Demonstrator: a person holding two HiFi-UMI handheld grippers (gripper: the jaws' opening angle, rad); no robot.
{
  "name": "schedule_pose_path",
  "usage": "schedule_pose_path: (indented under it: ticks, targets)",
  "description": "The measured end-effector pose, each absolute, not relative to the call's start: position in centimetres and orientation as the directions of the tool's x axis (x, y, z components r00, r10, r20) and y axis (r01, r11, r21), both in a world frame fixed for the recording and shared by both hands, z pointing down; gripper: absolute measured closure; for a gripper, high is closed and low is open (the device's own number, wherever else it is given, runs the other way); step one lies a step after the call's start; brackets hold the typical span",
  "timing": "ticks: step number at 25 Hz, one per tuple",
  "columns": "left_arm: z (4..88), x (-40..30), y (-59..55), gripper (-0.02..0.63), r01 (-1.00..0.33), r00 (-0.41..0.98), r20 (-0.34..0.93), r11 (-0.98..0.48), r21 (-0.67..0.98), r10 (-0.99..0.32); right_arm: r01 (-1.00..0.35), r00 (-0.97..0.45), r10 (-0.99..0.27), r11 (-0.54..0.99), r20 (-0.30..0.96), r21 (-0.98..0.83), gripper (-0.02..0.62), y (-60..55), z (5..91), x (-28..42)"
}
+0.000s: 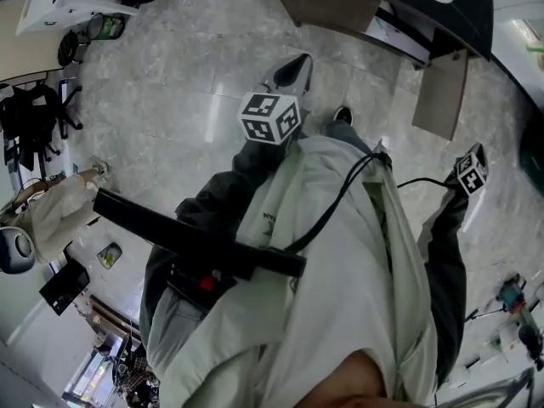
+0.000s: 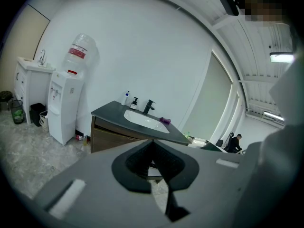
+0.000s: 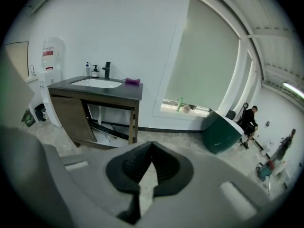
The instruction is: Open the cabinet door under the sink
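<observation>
The sink cabinet stands against the white wall, with a dark top and a white basin. Its brown door is swung out to the left, and pipes show in the opening. In the head view the door juts out over the floor. My right gripper is shut and empty, well back from the cabinet. My left gripper is also shut on nothing and faces the same cabinet from its left side. Both grippers, the left gripper and the right gripper, hang over the floor in front of my body.
A water dispenser and a white unit stand left of the cabinet. A dark green bin sits to its right below the window. A person sits at the far right. The floor is grey marbled tile.
</observation>
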State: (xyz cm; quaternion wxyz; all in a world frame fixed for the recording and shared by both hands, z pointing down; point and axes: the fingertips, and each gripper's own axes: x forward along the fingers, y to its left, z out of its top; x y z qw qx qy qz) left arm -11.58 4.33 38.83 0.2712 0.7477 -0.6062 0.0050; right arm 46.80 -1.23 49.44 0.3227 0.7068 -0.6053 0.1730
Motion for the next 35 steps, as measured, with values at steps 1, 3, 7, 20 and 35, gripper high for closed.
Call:
schedule_pose_path:
  ticks: [1, 3, 7, 20, 35]
  targets:
    - [38.9, -11.4, 4.1, 0.600, -0.912, 0.259, 0.337, -0.114, 0.395, -0.905, -0.970, 0.197, -0.734, -0.050, 0.650, 0.238, 0.594, -1.9, 50.0, 47.2]
    - [39.0, -11.0, 3.5, 0.600, -0.915, 0.250, 0.338, -0.107, 0.389, -0.907, -0.975, 0.174, -0.722, -0.029, 0.669, 0.223, 0.594, -3.2, 51.0, 47.4]
    - [38.3, -10.8, 3.6, 0.600, -0.918, 0.241, 0.334, -0.102, 0.383, -0.911, -0.978, 0.135, -0.701, 0.018, 0.700, 0.207, 0.594, -3.5, 52.1, 46.0]
    - [36.4, -6.8, 2.6, 0.600, -0.931, 0.274, 0.297, -0.176, 0.319, -0.915, -0.984, 0.119, -0.612, 0.031, 0.782, 0.174, 0.594, -5.9, 57.9, 49.0]
    - [39.5, -5.4, 3.6, 0.600, -0.958, 0.199, 0.443, -0.078, 0.277, -0.874, -0.897, -0.268, -0.407, 0.436, 0.873, -0.072, 0.597, -5.7, 65.5, 39.2]
